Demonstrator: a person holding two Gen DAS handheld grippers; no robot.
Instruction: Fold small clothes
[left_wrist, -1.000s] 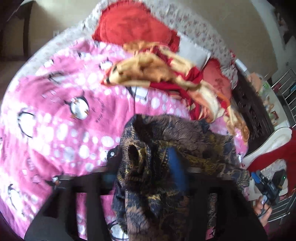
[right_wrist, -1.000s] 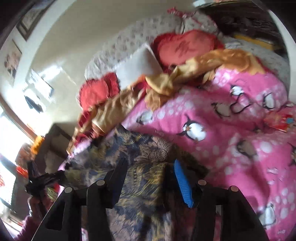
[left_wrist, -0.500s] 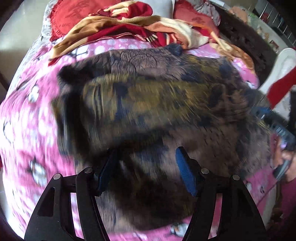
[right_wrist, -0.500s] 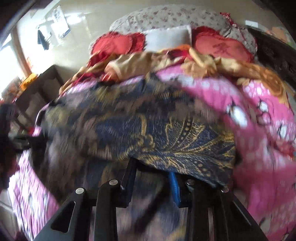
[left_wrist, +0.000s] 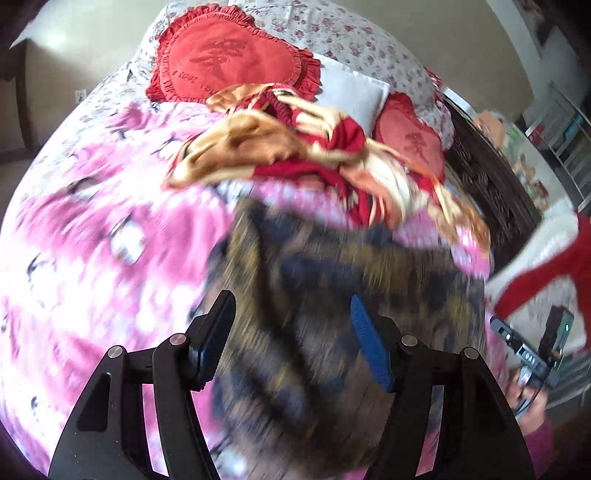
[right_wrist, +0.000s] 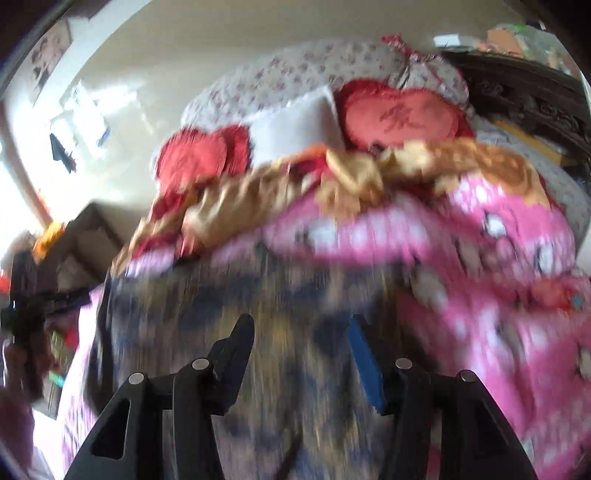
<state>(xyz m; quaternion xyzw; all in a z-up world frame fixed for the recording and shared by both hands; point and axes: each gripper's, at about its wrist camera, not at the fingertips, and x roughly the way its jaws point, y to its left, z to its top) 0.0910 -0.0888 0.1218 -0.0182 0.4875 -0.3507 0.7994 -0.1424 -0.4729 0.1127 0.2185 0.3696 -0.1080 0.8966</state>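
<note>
We hold the left gripper (left_wrist: 291, 328) low over the bed, tilted down, its jaws spread wide with nothing between them. Below and ahead of it the dark patterned garment (left_wrist: 332, 302), navy and brown with gold, lies on the pink penguin blanket (left_wrist: 92, 229); motion blur hides how far it is folded. To its left the blanket is bare pink and white. Beyond the garment a crumpled gold and red cloth (left_wrist: 295, 147) sprawls across the blanket, and behind that sit a red heart-shaped cushion (left_wrist: 229, 66), a white pillow (left_wrist: 351, 92) and a second red cushion (left_wrist: 413, 144) against the floral bedspread (left_wrist: 351, 40). At the far right edge of this view a hand grips the handle of the other device (left_wrist: 535, 350), off the bed's side.

We hold the right gripper (right_wrist: 301, 345) at a similar downward tilt, its jaws likewise parted and released above the same garment (right_wrist: 258, 325), which here spreads from the bed's left edge toward the middle. The gold cloth (right_wrist: 351, 177) runs across just behind it, the blanket (right_wrist: 498, 314) fills the right, and a dark carved headboard (right_wrist: 524, 96) stands at the upper right.
</note>
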